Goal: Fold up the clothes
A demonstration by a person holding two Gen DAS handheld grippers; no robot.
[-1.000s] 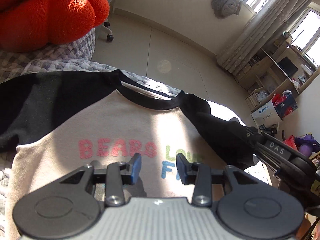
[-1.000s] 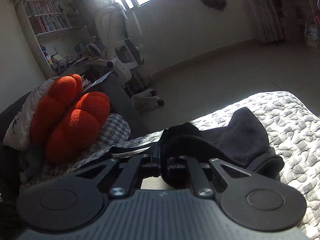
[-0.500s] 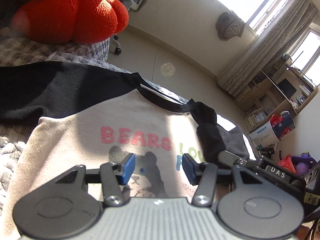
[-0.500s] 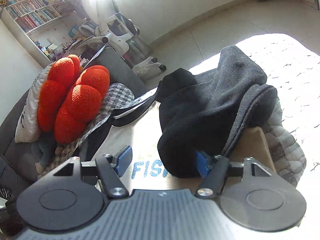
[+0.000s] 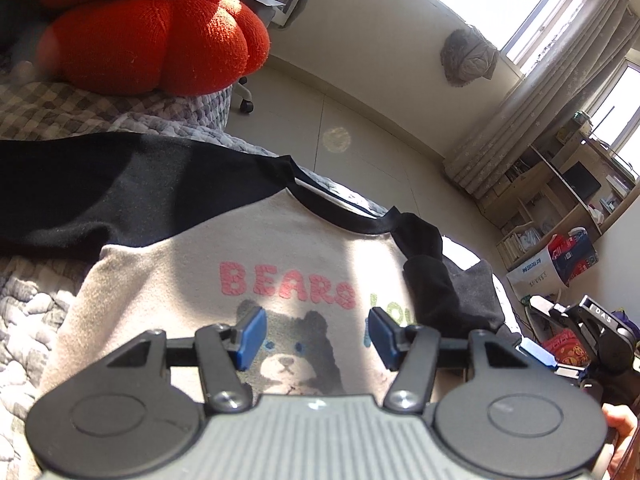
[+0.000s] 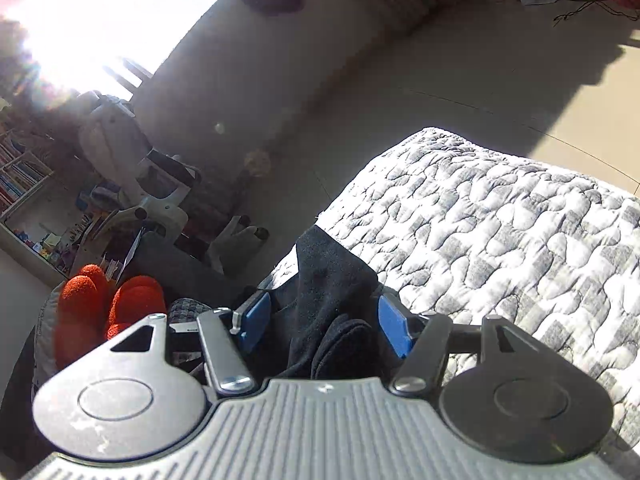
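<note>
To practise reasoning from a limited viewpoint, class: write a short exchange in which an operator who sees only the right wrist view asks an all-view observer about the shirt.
Operator: I see only a black sleeve between the fingers of my open right gripper. What does the shirt's front look like?
Observer: The shirt front is beige, with pink BEARS lettering above a bear print.
Operator: Where is the left gripper?
Observer: The left gripper is open over the bear print and holds nothing.
Operator: And the other sleeve?
Observer: The other sleeve lies stretched out sideways, not folded in.
</note>
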